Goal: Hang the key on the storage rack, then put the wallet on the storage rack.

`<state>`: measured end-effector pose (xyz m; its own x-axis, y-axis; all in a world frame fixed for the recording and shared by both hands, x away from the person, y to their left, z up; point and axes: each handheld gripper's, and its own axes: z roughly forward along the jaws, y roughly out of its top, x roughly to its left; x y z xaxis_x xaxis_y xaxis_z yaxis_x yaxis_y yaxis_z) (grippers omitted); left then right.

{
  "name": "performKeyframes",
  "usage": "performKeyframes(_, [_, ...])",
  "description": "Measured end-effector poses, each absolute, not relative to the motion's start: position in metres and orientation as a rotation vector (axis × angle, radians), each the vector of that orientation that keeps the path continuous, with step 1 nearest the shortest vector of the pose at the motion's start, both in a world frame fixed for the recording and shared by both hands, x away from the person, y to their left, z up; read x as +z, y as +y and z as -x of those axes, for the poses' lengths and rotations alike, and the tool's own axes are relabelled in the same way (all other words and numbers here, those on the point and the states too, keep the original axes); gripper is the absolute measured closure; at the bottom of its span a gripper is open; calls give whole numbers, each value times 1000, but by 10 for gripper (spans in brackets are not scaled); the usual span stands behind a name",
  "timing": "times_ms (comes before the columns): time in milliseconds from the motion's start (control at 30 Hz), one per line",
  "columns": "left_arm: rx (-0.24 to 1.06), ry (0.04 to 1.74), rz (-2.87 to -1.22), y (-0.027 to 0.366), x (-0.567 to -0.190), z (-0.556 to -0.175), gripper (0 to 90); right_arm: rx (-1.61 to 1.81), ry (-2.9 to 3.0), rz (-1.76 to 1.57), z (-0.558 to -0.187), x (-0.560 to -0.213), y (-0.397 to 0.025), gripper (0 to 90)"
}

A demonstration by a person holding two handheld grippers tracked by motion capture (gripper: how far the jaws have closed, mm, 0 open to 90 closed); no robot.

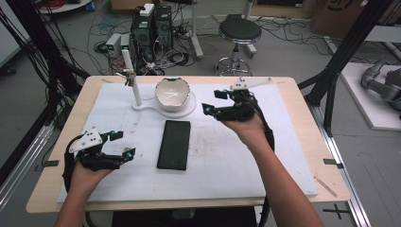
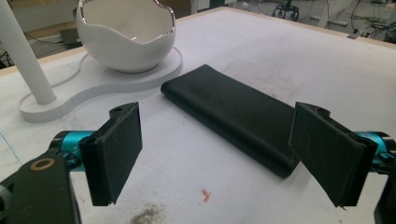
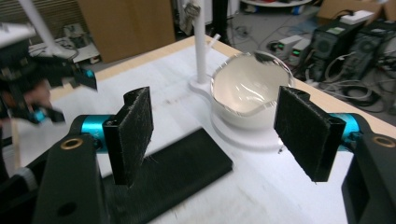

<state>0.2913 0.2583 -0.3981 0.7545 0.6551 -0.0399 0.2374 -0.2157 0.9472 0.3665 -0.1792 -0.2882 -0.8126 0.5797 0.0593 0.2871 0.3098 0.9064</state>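
A flat black case [image 1: 174,144] lies lengthwise in the middle of the white mat [image 1: 246,161]. Behind it a white egg-shaped bowl [image 1: 172,93] with a jagged rim sits on a white base with an upright post [image 1: 131,78]. My left gripper [image 1: 121,144] hovers open, left of the case, holding nothing. In the left gripper view the case [image 2: 233,114] lies beyond the wide-apart pads [image 2: 114,151]. My right gripper [image 1: 213,101] is open too, right of the bowl, above the mat. From the right gripper view, the bowl [image 3: 250,95] and case [image 3: 168,179] show between its jaws.
The mat covers a wooden table [image 1: 49,189]. Behind the table stand a round stool [image 1: 239,34], computer towers [image 1: 152,26] and tangled cables on the floor. A black frame leg [image 1: 338,61] rises at the right.
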Motion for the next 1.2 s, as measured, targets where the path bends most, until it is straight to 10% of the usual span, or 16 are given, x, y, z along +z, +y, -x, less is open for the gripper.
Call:
performKeyframes(700, [418,687,-1808,250,-412,-309,174,1565,2025,-1003,-309,-401,-270,197])
performKeyframes(1200, [398,681,-1811,243,-418,-312,174,1535,2062,-978,-300,-404,-277,197])
